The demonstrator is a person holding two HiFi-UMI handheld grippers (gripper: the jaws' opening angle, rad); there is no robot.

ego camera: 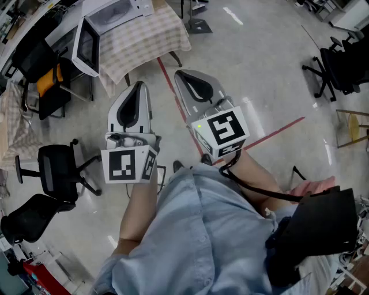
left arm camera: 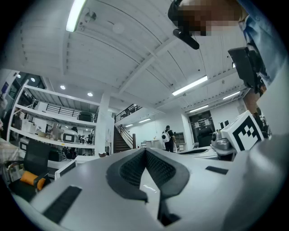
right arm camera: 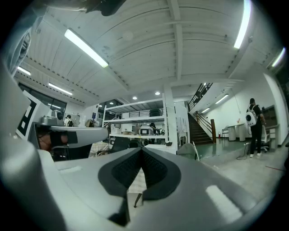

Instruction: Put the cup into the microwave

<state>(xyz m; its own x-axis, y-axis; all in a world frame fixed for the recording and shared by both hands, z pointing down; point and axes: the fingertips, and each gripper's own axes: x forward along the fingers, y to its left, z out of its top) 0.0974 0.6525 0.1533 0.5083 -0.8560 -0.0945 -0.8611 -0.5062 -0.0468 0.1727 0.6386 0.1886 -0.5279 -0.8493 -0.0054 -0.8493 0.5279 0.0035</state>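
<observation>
floor (ego camera: 259, 69): shiny grey, and it takes up most of the head view. A red tape line (ego camera: 277, 129) runs across it. The person is standing out in the open, not at the table yet.

table (ego camera: 155, 34): has a checked cloth and sits at the top of the head view, ahead of both grippers and a bit to the left.

microwave (ego camera: 118, 12): white, on the far left part of the table. Its door (ego camera: 86, 46) is already swung open toward the left, so the way in looks free.

office chair (ego camera: 55, 173): black, off to the person's left and well away from the path.

left gripper (ego camera: 138, 86): held level and pointing at the table. In its own view the jaws (left arm camera: 145, 151) meet at the tips with nothing between them, so it's closed and empty.

right gripper (ego camera: 184, 75): also level, just beside the left one. Its tips (right arm camera: 142, 149) are pressed together too, with nothing held.

cup: honestly can't spot it in any view. It isn't on the bit of cloth that shows or in either gripper, so where it lies from the jaws can't be told.

what the next move hangs on: the table is ahead-left, so the left gripper looks like the nearer one. Whichever goes will probably have to open up first, since both are closed.
</observation>
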